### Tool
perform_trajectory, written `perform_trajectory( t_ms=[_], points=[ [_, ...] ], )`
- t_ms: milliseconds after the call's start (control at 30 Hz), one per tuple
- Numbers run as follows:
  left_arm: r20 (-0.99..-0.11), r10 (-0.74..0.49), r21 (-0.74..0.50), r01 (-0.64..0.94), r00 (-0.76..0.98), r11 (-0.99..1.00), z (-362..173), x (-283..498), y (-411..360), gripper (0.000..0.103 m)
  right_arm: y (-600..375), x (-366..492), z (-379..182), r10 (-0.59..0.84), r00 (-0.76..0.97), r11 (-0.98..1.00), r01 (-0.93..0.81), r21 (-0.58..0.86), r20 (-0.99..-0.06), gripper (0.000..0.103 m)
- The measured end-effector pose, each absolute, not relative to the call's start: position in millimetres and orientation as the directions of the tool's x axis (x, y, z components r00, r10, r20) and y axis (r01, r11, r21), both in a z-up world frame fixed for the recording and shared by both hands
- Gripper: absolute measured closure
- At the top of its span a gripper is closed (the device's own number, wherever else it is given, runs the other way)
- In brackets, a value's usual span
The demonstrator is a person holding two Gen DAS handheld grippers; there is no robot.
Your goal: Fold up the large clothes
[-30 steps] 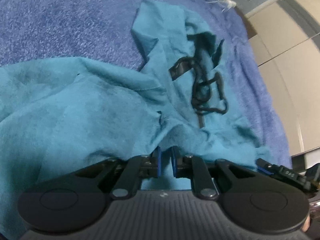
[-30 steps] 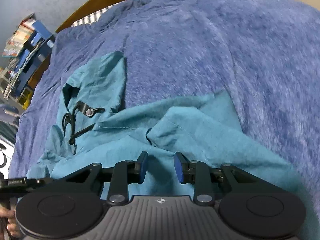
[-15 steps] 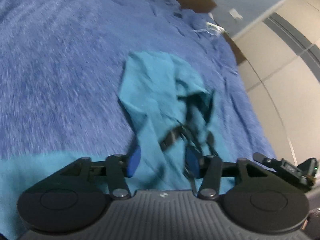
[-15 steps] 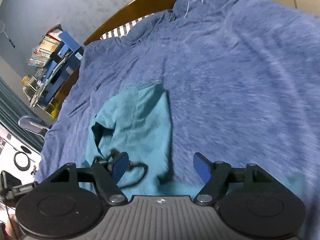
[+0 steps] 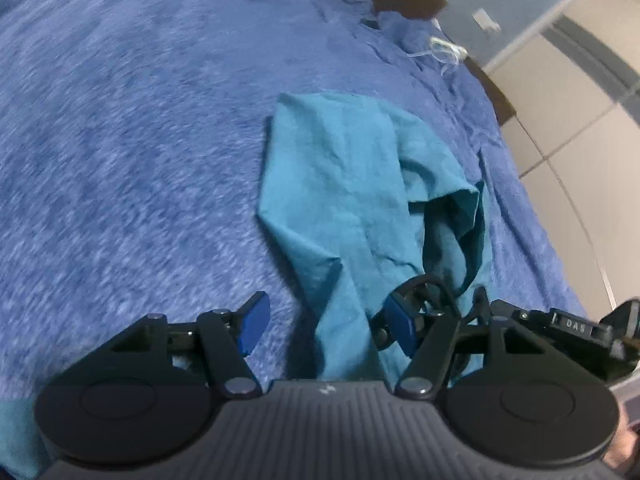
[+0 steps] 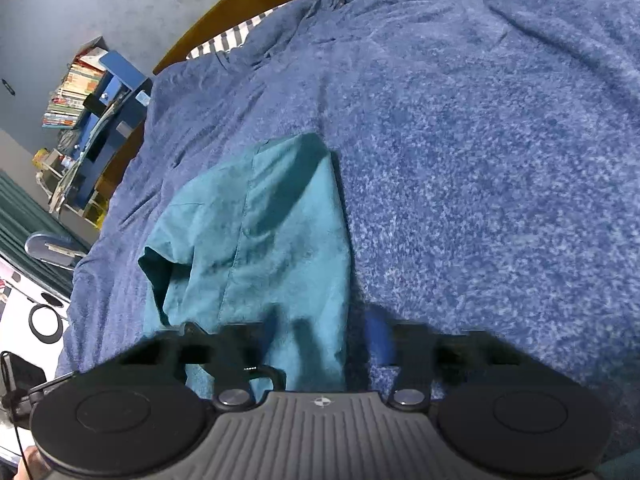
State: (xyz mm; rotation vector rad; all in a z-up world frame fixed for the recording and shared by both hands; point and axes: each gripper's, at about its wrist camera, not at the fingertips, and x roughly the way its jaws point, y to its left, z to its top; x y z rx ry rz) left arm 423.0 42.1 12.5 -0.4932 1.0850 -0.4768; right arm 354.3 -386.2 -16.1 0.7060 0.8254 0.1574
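Note:
A teal hoodie lies on a blue fleece blanket [image 5: 120, 160]; only its hood [image 5: 340, 184] and neck end show. A black drawstring [image 5: 432, 284] curls by the hood's opening. My left gripper [image 5: 328, 324] hovers over the neck, its jaws opening, with a teal fold lying loose between the blue pads [image 5: 254, 322]. In the right wrist view the hood [image 6: 272, 232] lies flat ahead. My right gripper [image 6: 324, 336] is blurred, its jaws closing, the hood's near edge between them; the pads still stand apart.
A wooden headboard [image 6: 240, 12] and a striped pillow edge [image 6: 224, 40] bound the far end of the blanket [image 6: 480, 160]. A cluttered blue bookshelf [image 6: 80, 92] stands at the left. A white cable [image 5: 444, 50] lies near the bed's far corner, with tiled floor [image 5: 580, 140] beyond.
Both grippers moved forward from the hoodie's body toward the hood. The left jaws went from shut to open. The right jaws spread wide, then narrowed around the hood's near edge.

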Motion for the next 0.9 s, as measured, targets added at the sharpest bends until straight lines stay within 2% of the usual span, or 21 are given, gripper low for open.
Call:
perform_trajectory(
  t_ms=[67, 100, 233, 500, 633, 900],
  points=[
    [-0.71, -0.591, -0.586, 0.145, 0.383, 0.797, 12.6, 424.1, 34.1, 0.078, -386.4, 350.5, -16.1, 0.393, 0.686, 0.761, 0.13, 0.635, -0.612, 0.092],
    [-0.712, -0.59, -0.585, 0.143, 0.381, 0.798, 13.2, 424.0, 31.6, 0.088, -386.0, 348.9, -13.4, 0.4, 0.698, 0.76, 0.11, 0.641, -0.594, 0.096],
    [-0.702, -0.574, -0.563, 0.166, 0.421, 0.81, 24.3, 414.6, 29.6, 0.098, -383.6, 341.1, 2.9, 0.424, 0.717, 0.755, 0.057, 0.653, -0.553, 0.099],
    [-0.656, -0.572, -0.51, 0.269, 0.493, 0.817, 68.9, 385.9, 39.2, 0.101, -381.9, 311.4, 41.6, 0.445, 0.742, 0.77, -0.031, 0.637, -0.501, 0.1],
    [-0.633, -0.591, -0.502, 0.317, 0.499, 0.805, 85.3, 364.4, 49.7, 0.101, -376.1, 276.8, 63.5, 0.461, 0.747, 0.807, -0.129, 0.577, -0.478, 0.1],
    [-0.658, -0.611, -0.492, 0.362, 0.441, 0.792, 83.7, 303.9, 65.5, 0.103, -360.7, 205.9, 72.6, 0.461, 0.703, 0.872, -0.247, 0.422, -0.541, 0.102]
  ],
)
